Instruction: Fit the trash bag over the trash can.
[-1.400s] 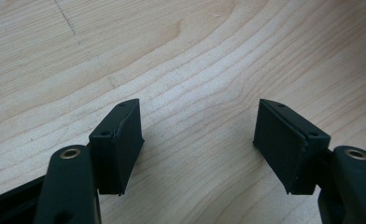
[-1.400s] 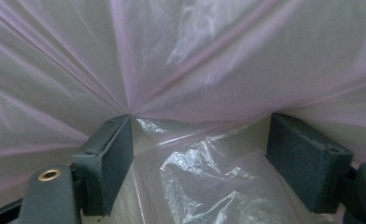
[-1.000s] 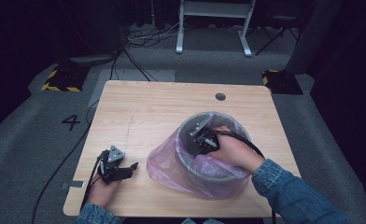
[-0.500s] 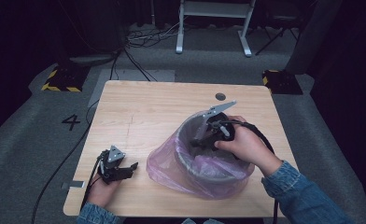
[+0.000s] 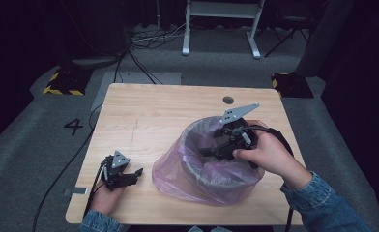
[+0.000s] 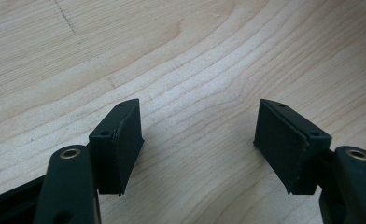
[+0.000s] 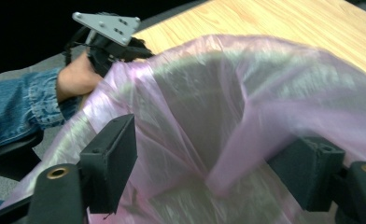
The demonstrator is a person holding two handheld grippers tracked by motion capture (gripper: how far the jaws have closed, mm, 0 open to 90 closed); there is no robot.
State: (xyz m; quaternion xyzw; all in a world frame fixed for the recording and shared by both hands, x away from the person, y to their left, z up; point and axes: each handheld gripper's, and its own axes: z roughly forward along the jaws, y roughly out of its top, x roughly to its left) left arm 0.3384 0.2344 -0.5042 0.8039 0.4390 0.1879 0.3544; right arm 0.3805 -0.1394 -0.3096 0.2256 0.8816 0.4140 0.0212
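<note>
A grey bin [image 5: 193,162] lined with a thin pink bag [image 5: 175,182] stands on the front right of the wooden table [image 5: 153,116]. My right gripper [image 5: 210,151] hangs over the bin's mouth near its right rim, pointing left into it. Its jaws have just been closing a little but still stand wide apart. In the right gripper view a loose fold of the pink bag [image 7: 228,93] lies between the jaws of that gripper [image 7: 204,172], not pinched. My left gripper [image 5: 135,175] rests on the table at the front left, open [image 6: 197,144] over bare wood.
A round cable hole [image 5: 228,100] sits in the table near its far right edge. Beyond the table are a white stand [image 5: 221,24], cables and yellow-black blocks [image 5: 64,82] on the grey floor. The left gripper's grey plate [image 7: 107,22] shows beyond the bag.
My right gripper has risen from deep in the bin toward its right rim, with its grey plate now above the rim. The left gripper has stayed put.
</note>
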